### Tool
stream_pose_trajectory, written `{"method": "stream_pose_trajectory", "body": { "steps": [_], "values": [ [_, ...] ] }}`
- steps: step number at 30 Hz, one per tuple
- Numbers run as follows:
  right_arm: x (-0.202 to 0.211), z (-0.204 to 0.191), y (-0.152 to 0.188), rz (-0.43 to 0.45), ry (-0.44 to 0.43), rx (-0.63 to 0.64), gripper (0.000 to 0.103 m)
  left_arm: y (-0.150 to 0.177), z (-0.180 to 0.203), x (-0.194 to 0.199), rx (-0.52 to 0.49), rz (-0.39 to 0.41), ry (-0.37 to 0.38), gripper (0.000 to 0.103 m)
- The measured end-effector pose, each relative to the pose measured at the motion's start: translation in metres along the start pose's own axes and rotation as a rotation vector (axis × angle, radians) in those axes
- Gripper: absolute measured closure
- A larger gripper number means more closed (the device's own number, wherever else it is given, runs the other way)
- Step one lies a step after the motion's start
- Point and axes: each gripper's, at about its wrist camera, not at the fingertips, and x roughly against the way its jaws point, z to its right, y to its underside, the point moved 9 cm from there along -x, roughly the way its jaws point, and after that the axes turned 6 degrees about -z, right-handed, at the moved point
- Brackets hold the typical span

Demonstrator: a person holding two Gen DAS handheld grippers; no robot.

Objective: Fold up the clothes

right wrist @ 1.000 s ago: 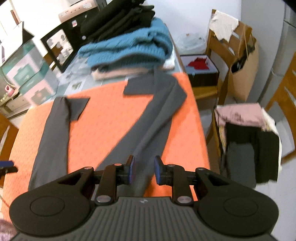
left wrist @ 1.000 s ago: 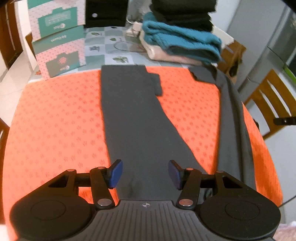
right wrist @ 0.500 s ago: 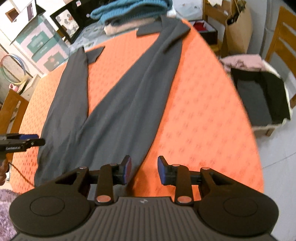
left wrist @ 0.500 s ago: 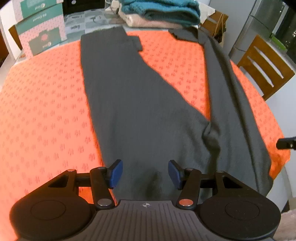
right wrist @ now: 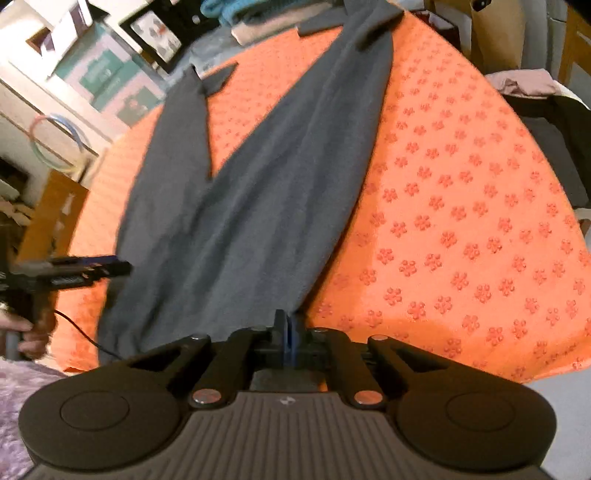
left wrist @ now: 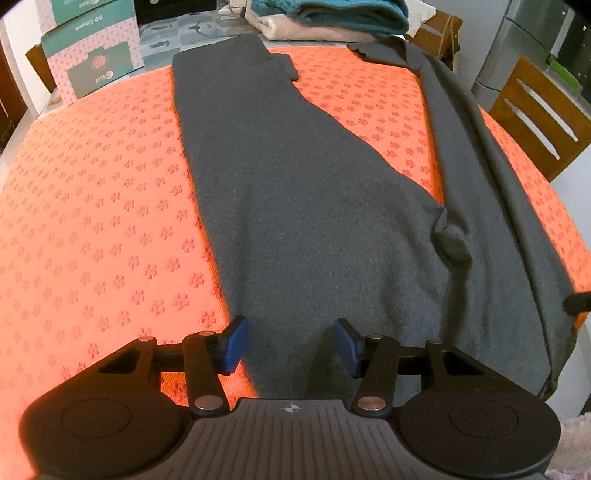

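right jaws close on the waist edge

since a second ago the right gripper point(right wrist: 286, 334) has dropped low and pinched shut on the grey trousers point(left wrist: 314, 206) at their near edge; the left gripper point(left wrist: 288, 345) hovers wide over the same end; beyond, both legs lie splayed flat on the orange cloth point(left wrist: 92, 206), so every fold is left; folded knits point(left wrist: 332, 14) sit far back.

Home dining room, wooden chairs point(left wrist: 535, 114), picture frame point(right wrist: 155, 33), folded laundry point(left wrist: 325, 16)

Black left gripper point(left wrist: 291, 345) body, blue-padded jaws, silver pivot screws.
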Motion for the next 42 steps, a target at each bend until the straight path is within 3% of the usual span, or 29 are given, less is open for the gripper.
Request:
{"method": "stream_pose_trajectory", "body": {
  "steps": [1,7,14,18,23,25,35,37,38,42],
  "values": [
    [0.003,-0.001,0.000,0.002,-0.020,-0.007,0.101,0.000,0.000,0.000,-0.002,0.003,-0.002,0.048],
    [0.026,0.024,0.014,-0.027,0.104,-0.038,0.102,0.003,0.000,0.001,-0.001,0.012,0.001,0.048],
    [0.008,0.041,0.025,-0.083,0.186,-0.020,0.101,0.005,-0.004,0.002,0.016,0.000,-0.001,0.048],
    [0.019,0.032,0.008,-0.048,0.265,0.053,0.086,0.007,-0.008,0.003,0.042,-0.003,-0.004,0.048],
    [0.020,0.017,-0.004,-0.019,0.202,0.055,0.069,0.006,0.003,0.007,-0.016,0.020,-0.002,0.048],
    [0.014,0.011,-0.004,-0.027,0.188,0.064,0.068,0.005,0.007,0.009,-0.040,0.029,-0.001,0.048],
    [-0.013,-0.013,0.006,-0.041,0.299,0.207,0.070,0.006,0.026,0.007,-0.139,0.044,0.001,0.049],
    [-0.013,-0.010,0.008,-0.044,0.299,0.203,0.085,0.008,0.028,0.002,-0.151,0.032,0.001,0.048],
    [-0.012,-0.008,0.009,-0.041,0.295,0.192,0.101,0.009,0.029,-0.001,-0.157,0.026,0.000,0.048],
    [0.005,0.004,0.011,-0.015,0.277,0.125,0.101,0.008,0.027,-0.002,-0.159,0.017,0.006,0.048]
  ]
}}
